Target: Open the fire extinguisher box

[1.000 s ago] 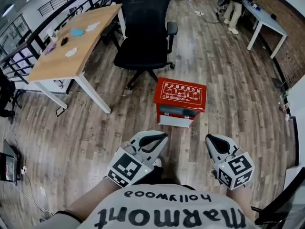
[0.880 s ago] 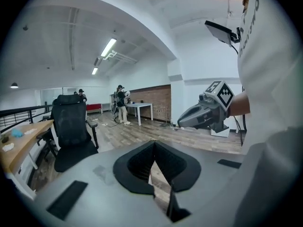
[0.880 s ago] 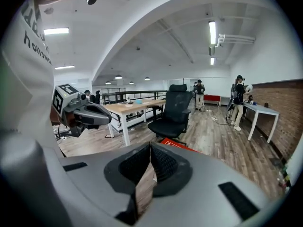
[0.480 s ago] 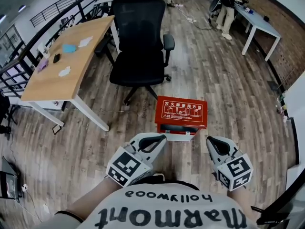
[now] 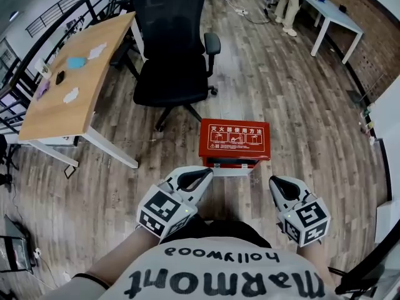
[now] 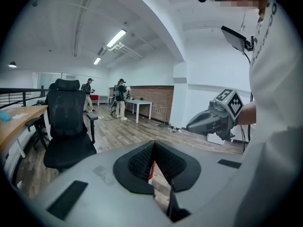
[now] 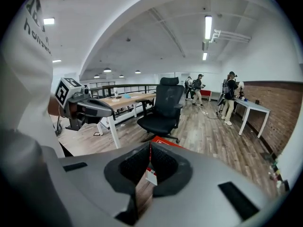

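2 tools are held just short of the fire extinguisher box (image 5: 234,138), and neither touches it. The left tool (image 5: 209,171) sits by the box's near left corner, its tip close to that edge. Its jaws are pressed together with nothing between them. The right tool (image 5: 273,181) is off the box's near right corner, a little farther from the box than the left one. Its jaws are closed too, on nothing; in the right gripper view a sliver of the red box and a small white tag show through the slit below the pads.

The box stands on the wooden floor (image 5: 300,105) with its red, white-printed top facing up, and a pale strip shows along its near side. Just beyond the box stands a black office chair (image 5: 172,61). Beyond the box and to its left is a wooden table (image 5: 69,86) carrying a blue item (image 5: 76,62) and a few small white ones. Far beyond the box, to its right, a person (image 5: 289,5) stands beside a white table (image 5: 334,19).
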`<state>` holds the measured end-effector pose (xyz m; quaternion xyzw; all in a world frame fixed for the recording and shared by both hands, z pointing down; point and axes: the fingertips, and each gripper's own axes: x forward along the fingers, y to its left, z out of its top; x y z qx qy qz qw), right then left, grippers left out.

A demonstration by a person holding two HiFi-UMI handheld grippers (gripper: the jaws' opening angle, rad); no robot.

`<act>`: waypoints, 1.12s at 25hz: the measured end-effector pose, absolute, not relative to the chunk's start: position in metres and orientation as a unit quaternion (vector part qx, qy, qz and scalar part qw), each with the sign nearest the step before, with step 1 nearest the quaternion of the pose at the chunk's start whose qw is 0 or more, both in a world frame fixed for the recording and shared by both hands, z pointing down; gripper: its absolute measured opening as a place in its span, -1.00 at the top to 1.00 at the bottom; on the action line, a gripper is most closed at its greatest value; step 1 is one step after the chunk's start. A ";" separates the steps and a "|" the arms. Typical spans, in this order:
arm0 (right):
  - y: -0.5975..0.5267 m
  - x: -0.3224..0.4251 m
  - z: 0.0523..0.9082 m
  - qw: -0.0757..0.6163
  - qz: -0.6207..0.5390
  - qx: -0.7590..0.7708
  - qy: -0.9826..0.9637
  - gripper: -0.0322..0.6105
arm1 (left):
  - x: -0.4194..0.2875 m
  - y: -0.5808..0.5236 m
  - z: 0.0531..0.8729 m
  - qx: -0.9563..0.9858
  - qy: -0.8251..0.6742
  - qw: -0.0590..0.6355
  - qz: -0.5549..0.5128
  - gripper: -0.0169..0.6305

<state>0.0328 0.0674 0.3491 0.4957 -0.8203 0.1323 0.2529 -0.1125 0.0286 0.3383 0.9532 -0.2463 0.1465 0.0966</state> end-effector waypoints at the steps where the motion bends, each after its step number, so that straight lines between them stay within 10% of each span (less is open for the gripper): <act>1: 0.067 0.035 0.350 0.251 0.139 0.495 -0.820 0.88 | -0.110 0.027 0.340 0.952 -0.247 0.102 0.147 0.93; 21: -0.002 0.134 0.381 0.303 0.162 0.412 -0.844 0.88 | -0.037 -0.027 0.379 0.910 -0.336 0.171 0.176 0.93; 28: -0.016 0.154 0.417 0.309 0.182 0.380 -0.852 0.88 | -0.015 -0.049 0.414 0.906 -0.351 0.098 0.216 0.92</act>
